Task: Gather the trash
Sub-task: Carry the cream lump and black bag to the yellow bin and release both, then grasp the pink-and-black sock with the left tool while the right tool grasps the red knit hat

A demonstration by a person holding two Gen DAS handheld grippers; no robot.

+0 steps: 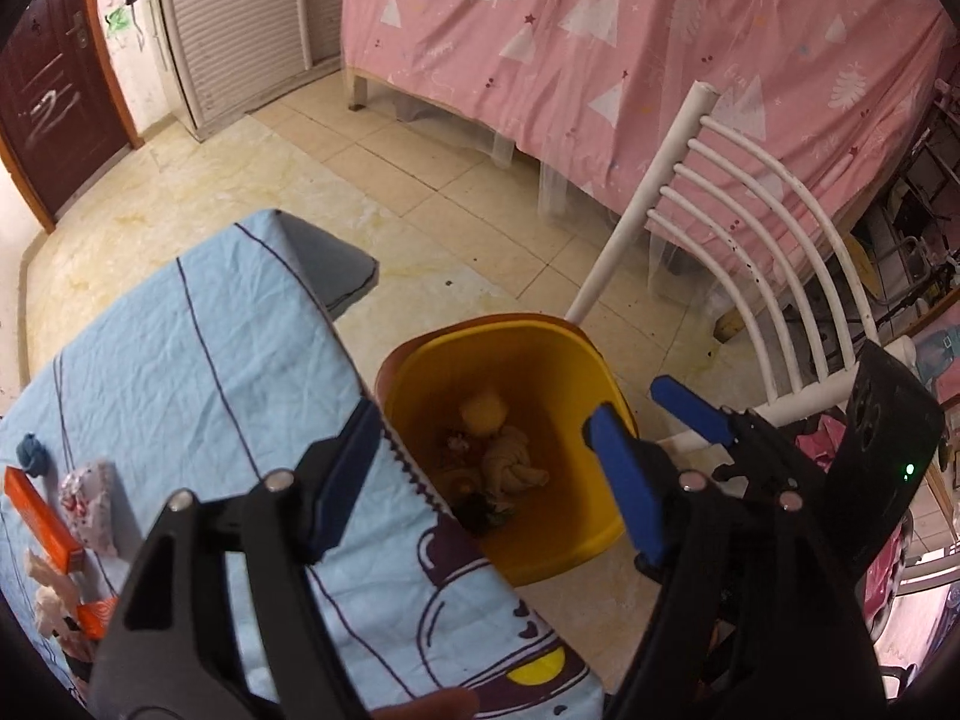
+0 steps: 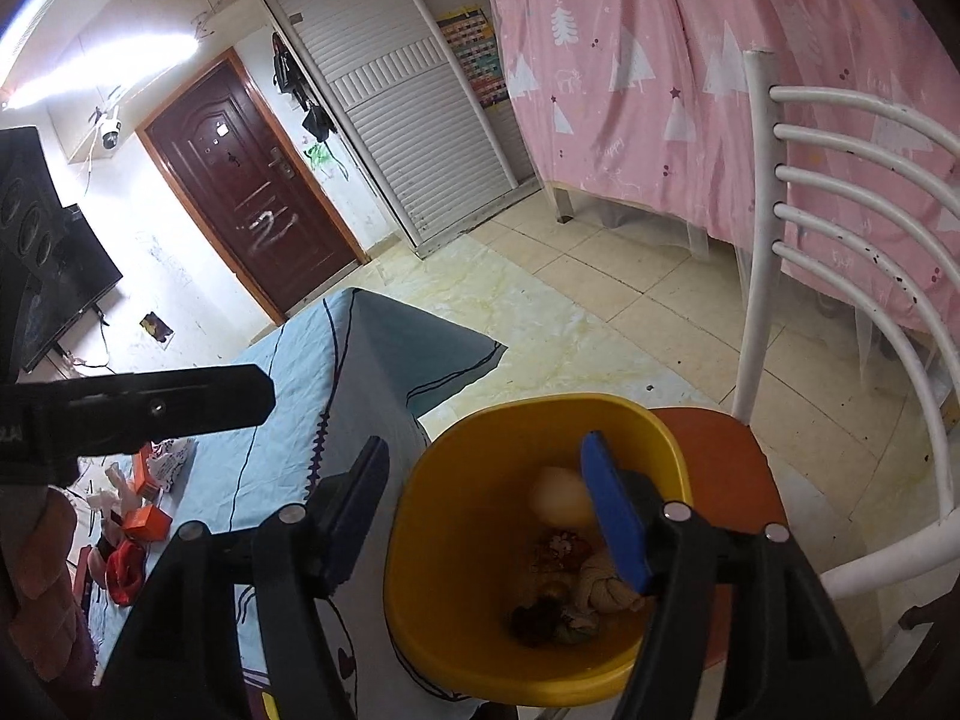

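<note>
A yellow bin [image 1: 540, 354] stands on an orange chair seat beside the table and holds crumpled trash [image 1: 510, 456]. It also shows in the right wrist view [image 2: 456, 480], where a blurred pale wad [image 2: 561, 495] is inside it, seemingly falling. My left gripper [image 1: 480, 468] is open and empty, over the table edge and the bin. My right gripper [image 2: 486, 510] is open and empty above the bin; it also shows in the left wrist view [image 1: 654, 411]. More trash lies on the table: an orange box [image 1: 42, 516], a patterned packet [image 1: 90, 504], a blue wad [image 1: 33, 453], pale wads [image 1: 51, 594].
The table has a light blue cloth [image 1: 180, 360]. A white chair back [image 1: 750, 228] rises behind the bin. A bed with a pink cover [image 1: 660, 30] stands beyond, with tiled floor [image 1: 420, 180] between. A dark door [image 2: 252, 192] and a TV [image 2: 66, 282] are at the far left.
</note>
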